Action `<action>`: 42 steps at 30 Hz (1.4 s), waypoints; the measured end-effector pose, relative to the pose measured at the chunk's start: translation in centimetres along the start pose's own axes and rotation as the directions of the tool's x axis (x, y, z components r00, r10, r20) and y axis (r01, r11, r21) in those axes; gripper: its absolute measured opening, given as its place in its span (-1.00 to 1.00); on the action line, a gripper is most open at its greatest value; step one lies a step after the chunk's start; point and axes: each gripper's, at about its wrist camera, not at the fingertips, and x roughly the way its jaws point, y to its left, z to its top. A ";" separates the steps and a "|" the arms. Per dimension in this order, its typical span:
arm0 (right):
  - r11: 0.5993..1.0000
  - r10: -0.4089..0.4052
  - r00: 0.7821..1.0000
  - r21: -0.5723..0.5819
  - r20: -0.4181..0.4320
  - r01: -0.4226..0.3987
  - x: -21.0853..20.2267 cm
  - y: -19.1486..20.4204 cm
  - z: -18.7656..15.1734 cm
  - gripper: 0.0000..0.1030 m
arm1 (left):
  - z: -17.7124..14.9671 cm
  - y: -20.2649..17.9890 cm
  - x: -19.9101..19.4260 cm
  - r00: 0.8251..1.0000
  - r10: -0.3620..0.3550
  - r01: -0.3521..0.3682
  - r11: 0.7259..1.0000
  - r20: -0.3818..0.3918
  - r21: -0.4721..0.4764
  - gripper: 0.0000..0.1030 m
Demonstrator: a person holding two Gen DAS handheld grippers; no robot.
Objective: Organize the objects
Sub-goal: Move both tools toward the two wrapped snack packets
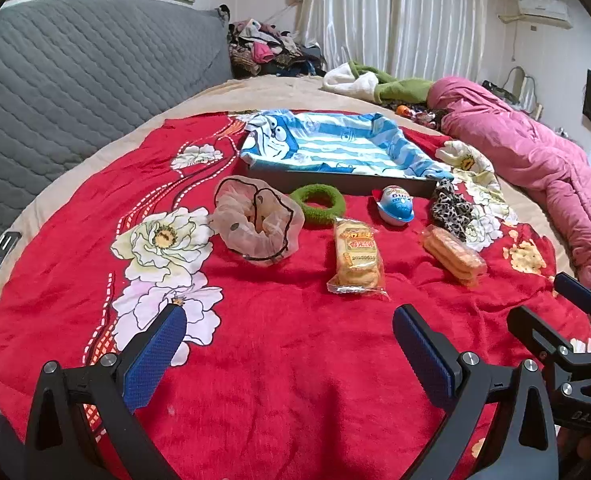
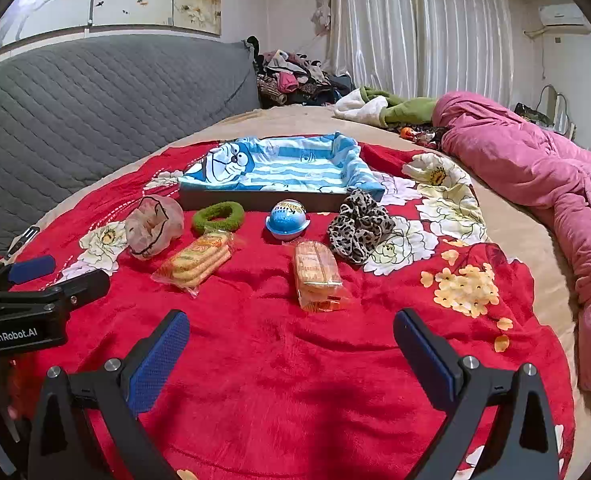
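On the red floral blanket (image 1: 295,340) lie a sheer beige scrunchie (image 1: 255,220), a green scrunchie (image 1: 318,204), a blue-and-white egg toy (image 1: 395,206), a leopard scrunchie (image 1: 451,208) and two biscuit packs (image 1: 357,258) (image 1: 453,256). Behind them stands a dark tray (image 1: 335,184) lined with a blue cartoon cloth. My left gripper (image 1: 289,330) hangs open over bare blanket, short of the objects. In the right wrist view my right gripper (image 2: 291,334) is open too, just in front of a biscuit pack (image 2: 317,276), with the egg toy (image 2: 287,220) and leopard scrunchie (image 2: 359,226) beyond.
A grey quilted headboard (image 1: 75,80) rises on the left. A pink duvet (image 1: 535,168) is rolled along the right side of the bed. Clothes (image 1: 271,50) are piled at the back by white curtains. Each gripper shows at the edge of the other's view.
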 end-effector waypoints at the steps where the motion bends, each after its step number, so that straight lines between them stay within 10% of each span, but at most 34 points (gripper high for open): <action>1: 1.000 -0.001 1.000 -0.001 0.002 0.001 -0.2 0.0 0.0 1.00 | 0.0 -0.1 -0.2 1.000 -0.001 0.001 1.000 0.001 0.000 1.00; 30: 1.000 -0.025 1.000 -0.005 -0.002 0.025 -7.1 -0.1 0.6 1.00 | -0.2 -1.9 -8.7 0.999 -0.022 0.020 0.998 0.038 0.051 1.00; 42: 0.999 -0.039 0.998 -0.003 -0.048 0.039 -5.4 -0.6 0.3 0.99 | -0.6 -2.3 -5.2 1.000 -0.018 0.019 0.998 -0.018 0.056 1.00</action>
